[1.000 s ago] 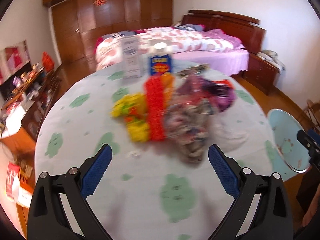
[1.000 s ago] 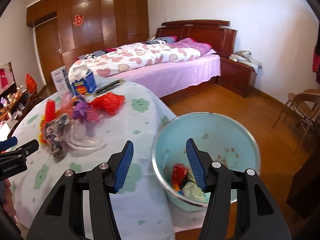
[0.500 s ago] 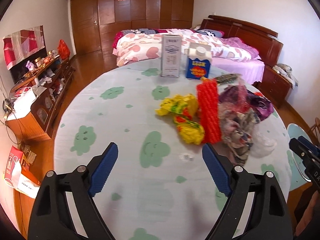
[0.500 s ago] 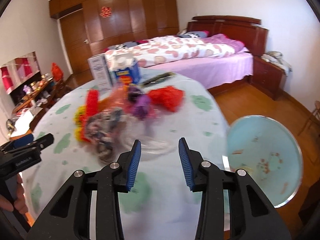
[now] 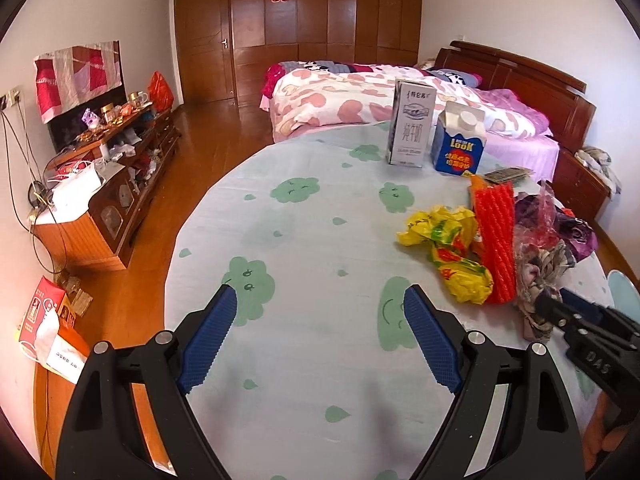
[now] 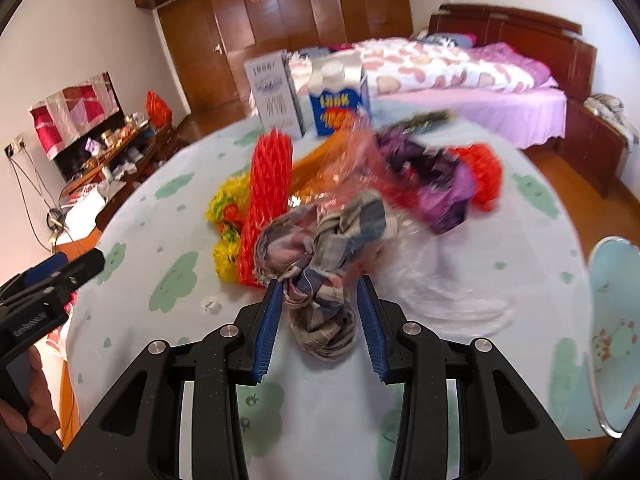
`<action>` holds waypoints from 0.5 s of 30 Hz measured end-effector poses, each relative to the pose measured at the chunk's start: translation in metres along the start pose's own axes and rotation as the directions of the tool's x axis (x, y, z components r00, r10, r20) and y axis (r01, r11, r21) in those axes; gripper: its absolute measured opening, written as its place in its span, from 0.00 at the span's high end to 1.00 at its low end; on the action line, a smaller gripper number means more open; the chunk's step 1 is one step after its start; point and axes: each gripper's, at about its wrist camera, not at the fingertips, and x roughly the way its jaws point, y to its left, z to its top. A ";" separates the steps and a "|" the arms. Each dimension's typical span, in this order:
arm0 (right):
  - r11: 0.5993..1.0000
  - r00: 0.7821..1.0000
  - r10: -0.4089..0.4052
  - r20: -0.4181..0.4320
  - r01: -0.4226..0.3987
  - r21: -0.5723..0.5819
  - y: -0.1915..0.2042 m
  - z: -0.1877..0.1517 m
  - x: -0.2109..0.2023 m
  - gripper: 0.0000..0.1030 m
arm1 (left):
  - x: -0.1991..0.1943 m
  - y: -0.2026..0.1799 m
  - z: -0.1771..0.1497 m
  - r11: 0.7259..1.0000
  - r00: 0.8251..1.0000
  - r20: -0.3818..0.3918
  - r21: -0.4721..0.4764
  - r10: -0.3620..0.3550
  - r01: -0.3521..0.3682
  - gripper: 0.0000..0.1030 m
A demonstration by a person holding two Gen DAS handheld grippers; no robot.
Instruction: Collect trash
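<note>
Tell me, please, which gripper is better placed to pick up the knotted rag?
The right gripper: its jaws already straddle the knotted rag. The left gripper hangs open over bare tablecloth, off to the side of the trash pile.

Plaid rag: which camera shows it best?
The right wrist view: the plaid rag fills the centre, lying between the right gripper pads. The left wrist view catches it small at the right edge, partly behind that gripper.
</note>
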 end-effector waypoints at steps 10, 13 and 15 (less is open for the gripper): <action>0.996 0.995 0.090 0.031 -0.089 -0.004 -0.009 -0.004 -0.014 0.88 | 0.008 -0.013 -0.002 1.000 1.000 -0.024 0.013 -0.016 0.017 0.19; 0.994 0.991 0.110 0.078 -0.111 0.017 -0.017 0.000 -0.035 0.88 | 0.007 -0.022 0.000 0.999 0.999 -0.021 0.026 -0.025 0.025 0.20; 0.994 0.988 0.103 0.115 -0.108 0.034 -0.025 0.002 -0.049 0.88 | 0.006 -0.028 0.001 0.999 0.999 -0.018 0.036 -0.030 0.031 0.20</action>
